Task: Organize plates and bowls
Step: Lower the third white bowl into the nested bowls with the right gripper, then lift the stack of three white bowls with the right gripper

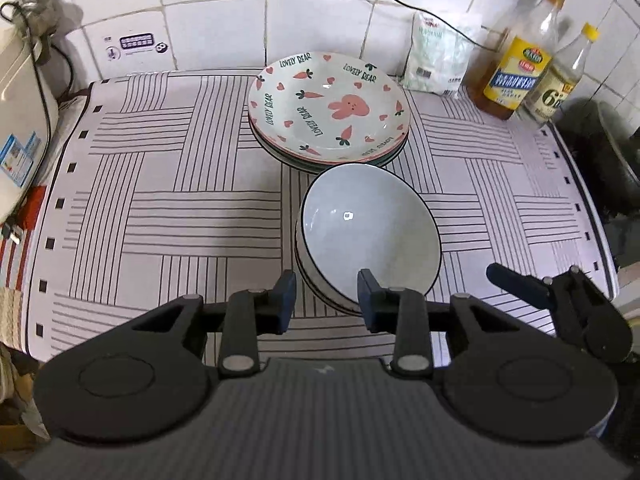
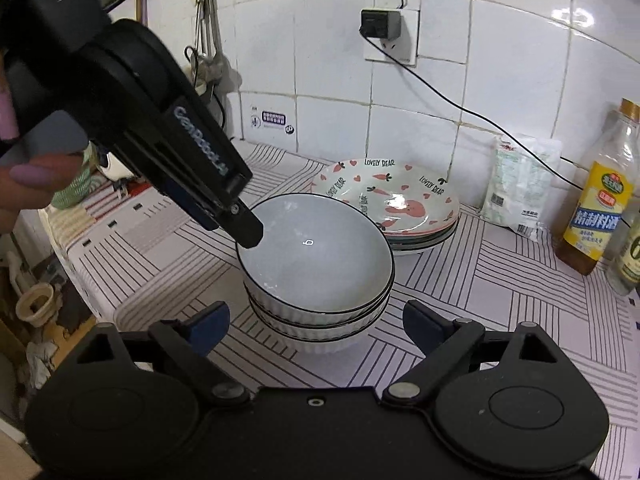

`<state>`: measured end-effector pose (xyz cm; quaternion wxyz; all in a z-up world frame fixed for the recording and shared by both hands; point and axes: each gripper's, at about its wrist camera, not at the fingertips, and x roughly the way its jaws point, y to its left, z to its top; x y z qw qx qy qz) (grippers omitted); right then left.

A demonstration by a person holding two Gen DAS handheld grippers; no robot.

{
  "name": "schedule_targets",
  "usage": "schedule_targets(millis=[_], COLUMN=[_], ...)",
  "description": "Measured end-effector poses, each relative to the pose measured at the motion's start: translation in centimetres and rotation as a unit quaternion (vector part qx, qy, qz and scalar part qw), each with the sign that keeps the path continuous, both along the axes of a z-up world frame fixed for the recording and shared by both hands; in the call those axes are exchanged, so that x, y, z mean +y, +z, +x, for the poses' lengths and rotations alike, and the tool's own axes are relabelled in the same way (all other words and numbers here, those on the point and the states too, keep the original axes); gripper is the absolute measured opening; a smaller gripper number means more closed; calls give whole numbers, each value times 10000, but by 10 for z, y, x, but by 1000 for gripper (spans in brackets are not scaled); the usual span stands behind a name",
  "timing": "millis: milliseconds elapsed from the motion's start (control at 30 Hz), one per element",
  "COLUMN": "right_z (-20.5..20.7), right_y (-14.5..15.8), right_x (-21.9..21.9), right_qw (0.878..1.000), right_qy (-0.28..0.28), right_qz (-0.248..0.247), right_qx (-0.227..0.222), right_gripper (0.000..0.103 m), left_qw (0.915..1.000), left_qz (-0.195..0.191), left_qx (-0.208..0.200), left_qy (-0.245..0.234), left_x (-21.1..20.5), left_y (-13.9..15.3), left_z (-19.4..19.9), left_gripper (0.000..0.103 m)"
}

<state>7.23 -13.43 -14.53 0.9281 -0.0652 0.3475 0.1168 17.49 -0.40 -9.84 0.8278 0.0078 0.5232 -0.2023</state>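
A stack of grey bowls with dark rims [image 1: 370, 232] stands on the striped counter cover [image 1: 160, 208]. It also shows in the right wrist view [image 2: 316, 264]. Behind it lies a stack of carrot-and-rabbit plates [image 1: 328, 108], seen in the right wrist view too [image 2: 392, 200]. My left gripper [image 1: 328, 300] is open, its jaws either side of the top bowl's near rim, not closed on it. In the right wrist view its fingertips [image 2: 246, 226] hang at the bowl's left rim. My right gripper [image 2: 316, 328] is open and empty, just in front of the bowl stack; it shows in the left wrist view [image 1: 516, 280].
Two oil bottles [image 1: 520, 64] and a white bag [image 1: 436, 56] stand at the back right by the tiled wall. A dark pan [image 1: 612, 160] sits off the right edge. An appliance [image 1: 20, 120] stands at the left. A cable runs from a wall socket [image 2: 384, 28].
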Motion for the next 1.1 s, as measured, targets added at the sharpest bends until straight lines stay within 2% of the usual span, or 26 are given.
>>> schedule_targets(millis=[100,200,233,400,533,667,900,1100], right_z=[-8,-14,-15,-12,-6,0,18,34], right_y=[-3,-12,-16,-42,-57,-71,-92,-102], right_x=[1,2,2,1,-1,-1,-7,-10], right_qw=[9999,9998,9998,9998,9994,9993,9969,9955], right_qy=[-8,-28,-28,-168,-309,-314,-346,-319], right_qz=[12,18,49,126,169,219,663,863], right_qx=[-116,-192,-188,-50,66,-21,-247,-235], right_gripper=[96,97,97,97,97,97,97,98], left_qw=[9998,9992,9988,9966,9934,9904,9891,9884], left_qz=[-164,-368,-455,-786,-1090,-1273,-1339,-1394], left_qx=[-68,-161,-190,-164,-64,284,394,430], left_qy=[49,32,44,161,358,458,472,419], left_x=[8,13,16,27,39,46,39,28], left_y=[-1,-2,-2,-14,-27,-41,-60,-78], left_z=[-6,-9,-10,-8,-3,4,19,32], left_gripper=[32,37,41,43,55,55,58,53])
